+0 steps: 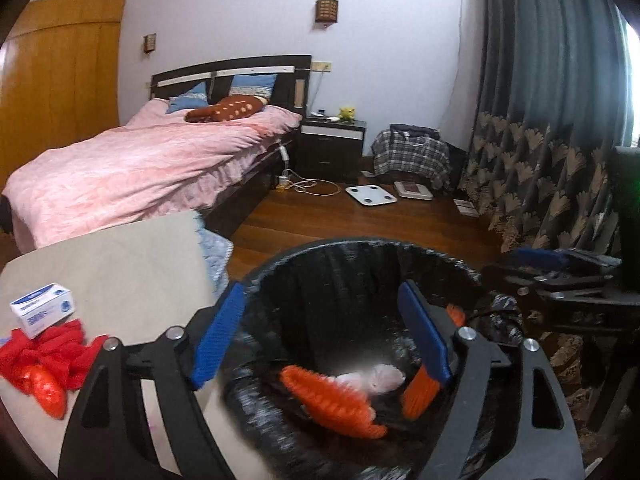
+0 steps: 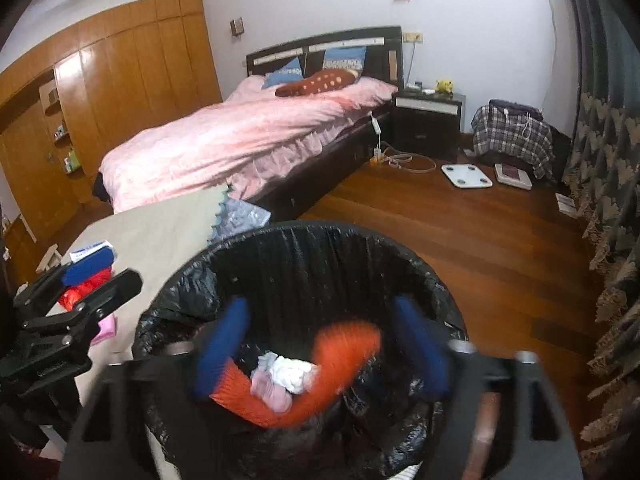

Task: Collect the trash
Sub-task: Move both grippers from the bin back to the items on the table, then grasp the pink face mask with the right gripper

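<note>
A bin (image 1: 276, 264) lined with a black bag stands beside the table. Inside it lie orange foam netting (image 1: 328, 404) and crumpled white and pink tissue (image 1: 372, 380). My left gripper (image 1: 320, 288) hangs open over the bin's mouth, nothing between its blue pads (image 1: 218, 336). My right gripper (image 2: 320, 304) is open above the same bin (image 2: 280, 236), over a blurred orange net (image 2: 348, 348) and the tissue (image 2: 292, 372), holding nothing. On the table lie a red mesh heap (image 1: 52, 356), an orange wrapper (image 1: 46, 392) and a white-and-blue box (image 1: 42, 308).
The table has a beige cloth (image 1: 120, 264) and carries a pink item (image 2: 108, 328). Behind it stands a bed with a pink cover (image 1: 132, 168). A nightstand (image 1: 332, 144), a white scale (image 1: 370, 196), a plaid bag (image 1: 412, 154) and a patterned curtain (image 1: 540, 160) border the wooden floor.
</note>
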